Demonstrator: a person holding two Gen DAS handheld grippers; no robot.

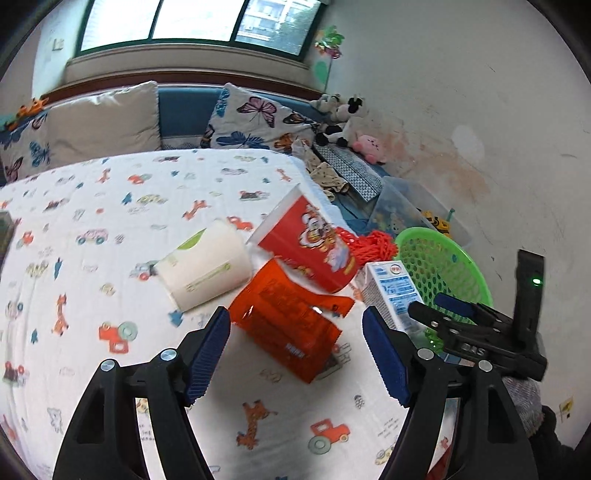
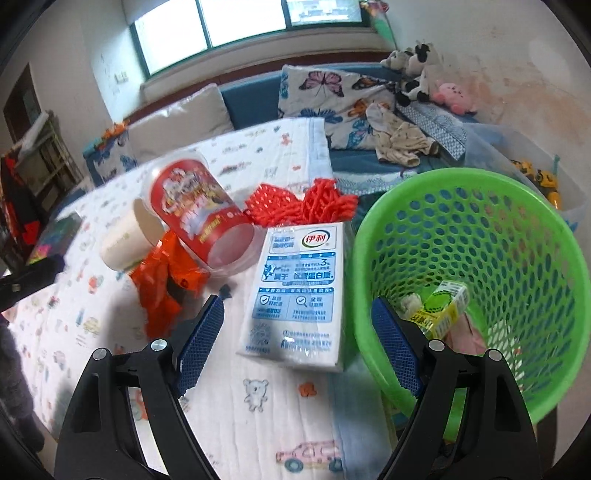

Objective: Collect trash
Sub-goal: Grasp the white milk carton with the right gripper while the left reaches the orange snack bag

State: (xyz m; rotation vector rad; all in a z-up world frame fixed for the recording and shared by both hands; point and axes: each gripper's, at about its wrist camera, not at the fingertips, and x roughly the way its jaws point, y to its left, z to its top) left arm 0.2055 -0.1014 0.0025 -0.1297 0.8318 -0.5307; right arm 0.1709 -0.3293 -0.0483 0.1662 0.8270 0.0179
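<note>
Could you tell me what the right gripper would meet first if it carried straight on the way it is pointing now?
Most likely the white and blue milk carton, which lies on the bed sheet just ahead of the open right gripper, roughly between its fingers. The green basket sits just off its right side; depth is hard to judge.

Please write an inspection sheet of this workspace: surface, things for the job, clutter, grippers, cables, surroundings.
Surface: bed cover printed with cartoon vehicles and animals.
Job's things: white paper cup, red snack tub, orange wrapper and red mesh net lie on the cover; milk carton lies beside the green basket, which holds a yellow box.
Clutter: crumpled cloth, plush toys, clear toy bin.
Grippers: left gripper open above the wrapper; right gripper open over the carton.
Cables: nothing seen.
Surroundings: butterfly pillows, window, stained wall.
</note>
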